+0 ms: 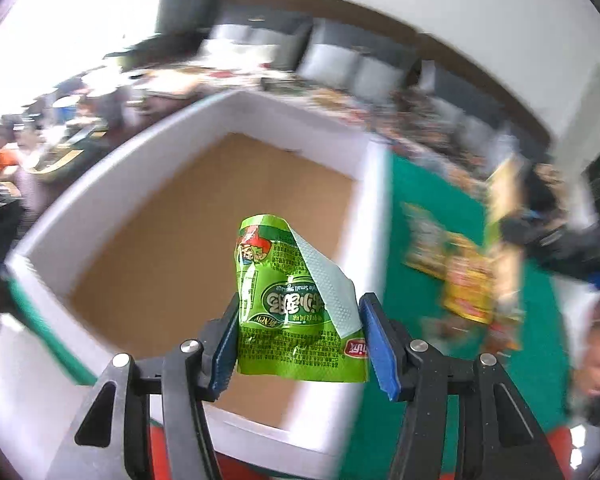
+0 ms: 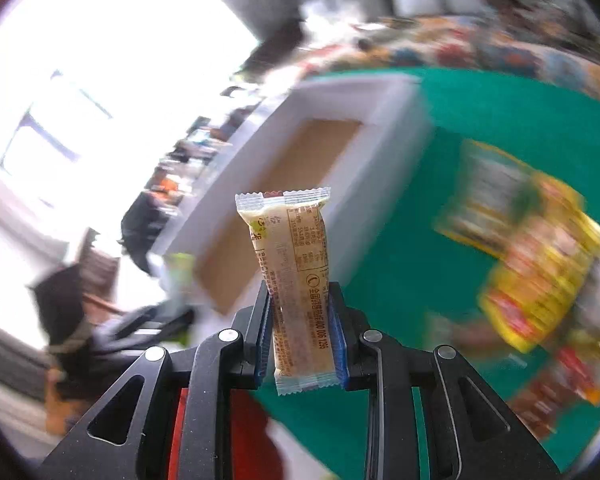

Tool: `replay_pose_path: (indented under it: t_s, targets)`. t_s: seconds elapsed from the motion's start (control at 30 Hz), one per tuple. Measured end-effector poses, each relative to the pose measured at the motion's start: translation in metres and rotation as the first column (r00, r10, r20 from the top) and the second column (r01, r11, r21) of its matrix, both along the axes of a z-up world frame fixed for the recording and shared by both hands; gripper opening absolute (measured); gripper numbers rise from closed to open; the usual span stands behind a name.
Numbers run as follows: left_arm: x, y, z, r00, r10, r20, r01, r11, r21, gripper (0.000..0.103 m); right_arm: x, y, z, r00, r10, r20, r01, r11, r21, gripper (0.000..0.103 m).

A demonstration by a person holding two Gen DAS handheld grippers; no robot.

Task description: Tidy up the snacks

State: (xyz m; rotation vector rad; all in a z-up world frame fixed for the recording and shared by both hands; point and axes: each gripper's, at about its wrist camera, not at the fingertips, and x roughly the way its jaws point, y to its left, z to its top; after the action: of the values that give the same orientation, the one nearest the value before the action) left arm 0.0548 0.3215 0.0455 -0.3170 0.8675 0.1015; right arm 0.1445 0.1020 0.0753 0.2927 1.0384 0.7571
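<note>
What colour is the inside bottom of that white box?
Plain cardboard brown; the white box has no pattern on its floor. The left wrist view shows it best.

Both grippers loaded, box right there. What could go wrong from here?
1. The left gripper pinches only the lower part of the green packet; crumpled film might slip before the white box.
2. The right gripper holds the tan bar upright; it could tip onto the green cloth.
</note>
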Motion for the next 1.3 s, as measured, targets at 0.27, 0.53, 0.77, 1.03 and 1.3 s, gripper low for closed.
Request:
replay_pose_path:
  t_s: [0.27, 0.53, 0.77, 1.03, 1.3]
  targets:
    - [0.003, 0.043, -0.029, 0.983, 0.134, -0.127, -0.122, 0.988, 0.098, 0.082, 0.009, 0.076, 0.014, 1.0, 0.002, 0.013, -0.003, 0.998, 0.06, 0.081]
    - [0.008, 0.007, -0.013, 0.997, 0.07, -0.02, -0.067, 0.992, 0.108, 0.084, -0.038, -0.04, -0.041, 0.97, -0.15, 0.19, 0.191, 0.956, -0.222, 0.08]
    - [0.048, -0.045, -0.041, 0.993, -0.065, -0.095, 0.078, 0.988, 0.136, 0.084, -0.113, -0.193, -0.114, 0.906, -0.321, 0.277, 0.419, 0.775, -0.472, 0.08]
    - [0.049, -0.068, -0.05, 0.994, -0.035, -0.108, 0.049, 0.99, 0.13, 0.094, -0.135, -0.332, -0.142, 0.751, -0.586, 0.304, 0.65, 0.576, -0.496, 0.08]
    - [0.042, -0.1, -0.053, 0.984, -0.096, -0.147, 0.116, 0.984, 0.138, 0.095, -0.109, -0.357, -0.154, 0.709, -0.64, 0.296, 0.692, 0.55, -0.469, 0.086]
